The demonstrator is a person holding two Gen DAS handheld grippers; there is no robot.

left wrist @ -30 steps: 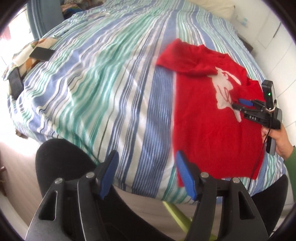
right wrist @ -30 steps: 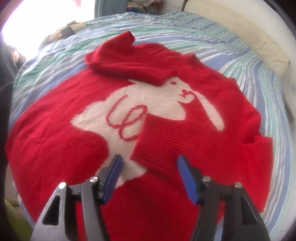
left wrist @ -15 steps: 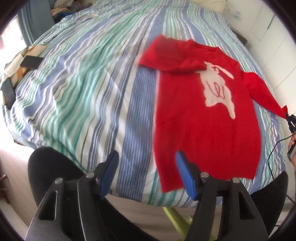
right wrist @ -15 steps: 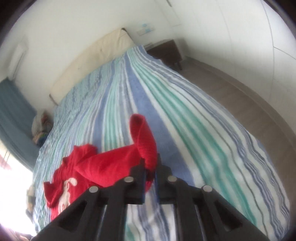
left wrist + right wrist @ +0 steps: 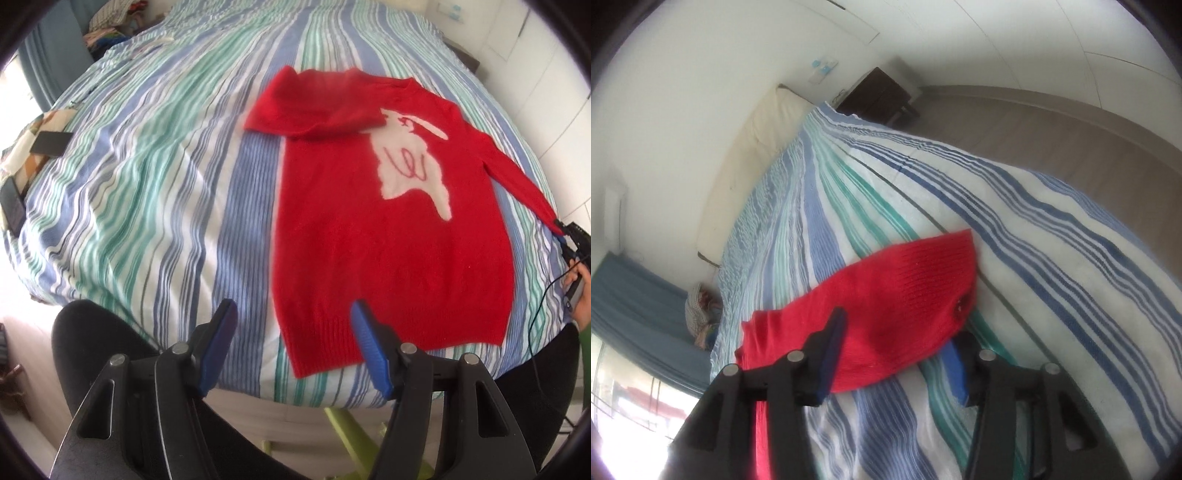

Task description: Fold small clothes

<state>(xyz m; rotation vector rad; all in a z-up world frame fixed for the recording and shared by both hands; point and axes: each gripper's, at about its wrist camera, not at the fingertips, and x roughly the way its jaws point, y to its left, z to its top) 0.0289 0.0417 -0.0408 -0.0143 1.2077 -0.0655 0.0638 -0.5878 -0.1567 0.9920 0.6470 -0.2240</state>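
**Red sweater flat on bed, right sleeve drawn out sideways**

Red sweater (image 5: 391, 236) spread front-up on striped bedspread (image 5: 147, 177), hem toward the near edge of the bed, neck toward the far end. White rabbit motif (image 5: 410, 162) on chest, with a red looping line stitched across it; loops not readable as letters. No brand tag or other writing legible on the garment.

One sleeve (image 5: 314, 114) folded across the upper chest, cuff end lying near the rabbit's head. Other sleeve (image 5: 517, 177) stretched straight out toward the right edge of the bed, its cuff (image 5: 923, 288) lying flat on the bedspread.

Left gripper (image 5: 295, 343) held above the near bed edge, over the sweater's hem corner; jaws wide apart, nothing between them, blue pads visible on both.

Right gripper (image 5: 897, 354) at the cuff end of the outstretched sleeve; jaws apart in the right wrist view, cuff lying beyond and between the fingertips, one fingertip overlapping the knit in the picture. Contact with the cloth not determinable.

Also noted: cream headboard (image 5: 750, 155) at the far end of the bed, dark nightstand (image 5: 879, 96) beside it, small blue-and-white label on the wall above, too small to read. Dark phone-like slab (image 5: 50, 143) on patterned cloth at the left bed edge.
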